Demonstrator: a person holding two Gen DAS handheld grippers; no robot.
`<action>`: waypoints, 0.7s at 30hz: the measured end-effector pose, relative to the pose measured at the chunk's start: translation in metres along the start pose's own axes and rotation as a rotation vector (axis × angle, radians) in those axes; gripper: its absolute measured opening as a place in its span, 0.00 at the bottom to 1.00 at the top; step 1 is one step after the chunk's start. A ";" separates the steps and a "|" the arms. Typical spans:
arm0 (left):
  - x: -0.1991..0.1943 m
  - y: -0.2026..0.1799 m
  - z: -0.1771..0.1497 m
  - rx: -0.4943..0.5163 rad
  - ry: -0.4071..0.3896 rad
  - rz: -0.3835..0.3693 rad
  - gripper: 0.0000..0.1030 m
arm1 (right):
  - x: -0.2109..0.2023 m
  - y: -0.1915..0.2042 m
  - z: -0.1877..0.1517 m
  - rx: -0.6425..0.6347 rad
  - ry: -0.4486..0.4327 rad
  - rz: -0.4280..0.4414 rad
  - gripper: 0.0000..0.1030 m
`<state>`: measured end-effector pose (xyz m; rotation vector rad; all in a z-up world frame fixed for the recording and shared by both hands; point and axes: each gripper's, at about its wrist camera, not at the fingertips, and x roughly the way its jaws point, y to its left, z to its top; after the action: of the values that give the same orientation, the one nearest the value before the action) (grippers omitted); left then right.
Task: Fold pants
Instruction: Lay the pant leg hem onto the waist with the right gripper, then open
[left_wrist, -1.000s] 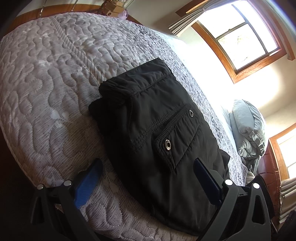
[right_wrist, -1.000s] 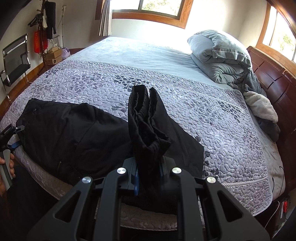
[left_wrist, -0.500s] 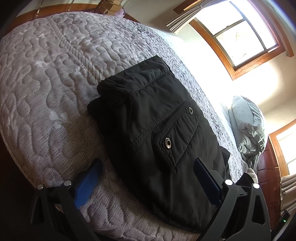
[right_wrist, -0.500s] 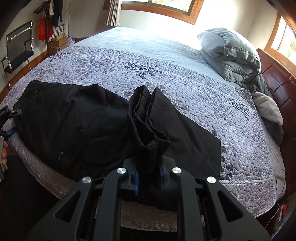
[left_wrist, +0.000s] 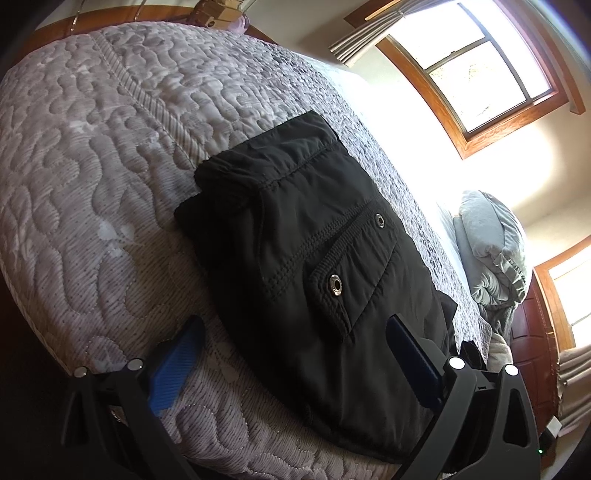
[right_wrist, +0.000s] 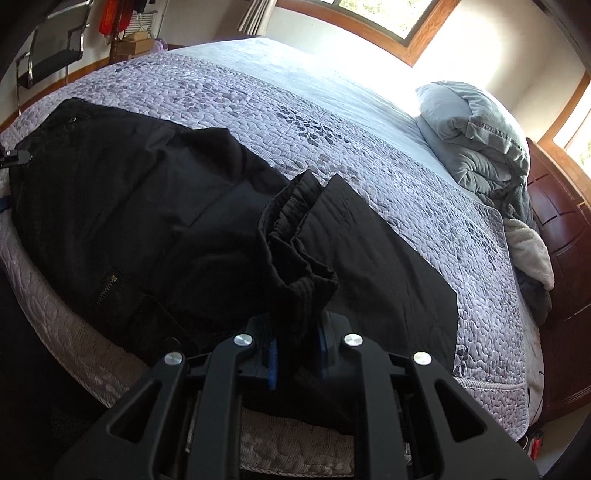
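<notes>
Looking along the left gripper (left_wrist: 291, 354), its blue fingers sit wide apart, gripping nothing, with the black pants (left_wrist: 314, 266) lying between and beyond them on the quilted bedspread (left_wrist: 92, 147). That view gives a close look at the waist end: a flap pocket with two metal snaps (left_wrist: 335, 285), which the other camera doesn't really catch. The right wrist view shows way more of the room. There the right gripper (right_wrist: 295, 354) is clamped tight on a bunched-up bit of the pants (right_wrist: 147, 206), pinched fabric sticking up between the pads, while the rest stays spread across the near edge of the bed. You also get a side zipper (right_wrist: 108, 286), a gray comforter (right_wrist: 476, 136) heaped by the wooden headboard (right_wrist: 561, 229), and a chair (right_wrist: 51, 55) off in the corner.
</notes>
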<state>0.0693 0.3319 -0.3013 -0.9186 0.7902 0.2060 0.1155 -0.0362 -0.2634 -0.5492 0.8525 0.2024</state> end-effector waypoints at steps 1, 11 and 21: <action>0.000 0.001 0.000 0.000 0.001 -0.002 0.96 | 0.003 0.004 -0.001 -0.017 0.000 -0.009 0.14; -0.004 0.005 0.002 -0.007 0.006 -0.016 0.96 | 0.027 0.039 -0.015 -0.153 0.016 -0.084 0.15; -0.002 0.005 0.003 0.001 0.013 -0.025 0.96 | 0.017 0.039 -0.022 -0.166 0.004 0.034 0.46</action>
<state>0.0668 0.3376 -0.3018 -0.9296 0.7910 0.1781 0.0975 -0.0157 -0.3028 -0.6904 0.8535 0.3053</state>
